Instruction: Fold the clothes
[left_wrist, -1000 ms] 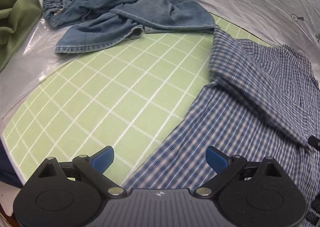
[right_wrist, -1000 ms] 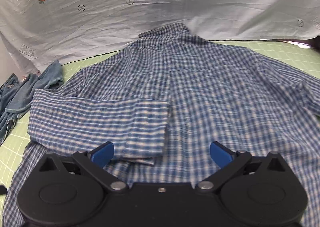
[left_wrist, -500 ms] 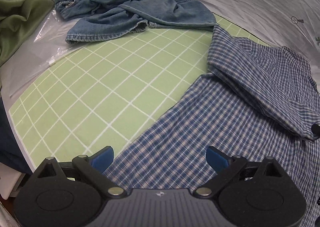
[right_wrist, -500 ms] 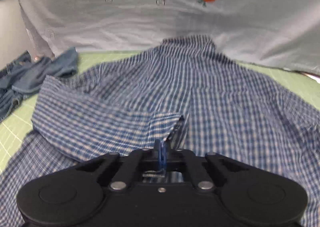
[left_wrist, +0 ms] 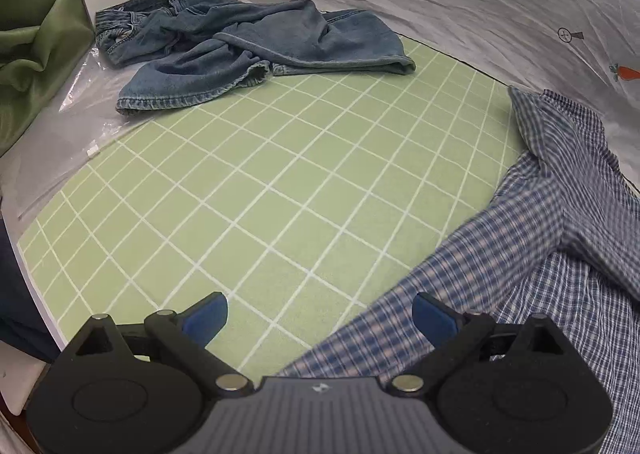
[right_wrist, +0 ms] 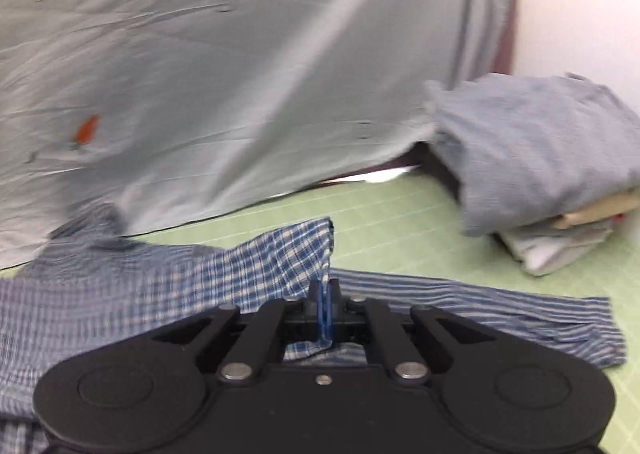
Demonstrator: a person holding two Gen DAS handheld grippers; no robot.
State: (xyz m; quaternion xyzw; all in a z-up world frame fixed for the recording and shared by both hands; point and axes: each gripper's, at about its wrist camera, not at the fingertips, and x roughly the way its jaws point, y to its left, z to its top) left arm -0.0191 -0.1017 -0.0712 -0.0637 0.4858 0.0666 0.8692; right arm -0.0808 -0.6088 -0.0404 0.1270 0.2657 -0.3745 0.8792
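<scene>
on the green grid mat (left_wrist: 280,190): jeans (left_wrist: 248,42), plaid shirt (left_wrist: 560,238).

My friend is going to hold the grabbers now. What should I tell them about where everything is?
Right gripper: shut on the plaid shirt's sleeve cuff, lifted off the mat.
Left gripper: open, empty, hovering over the green grid mat at the plaid shirt edge.
Jeans: crumpled at the mat's far side, unfolded.
Folded pile: stacked at the mat's right side.
Done: sleeve gripped.
Left: lay the sleeve across the shirt, finish folding it, then probably the jeans.
</scene>
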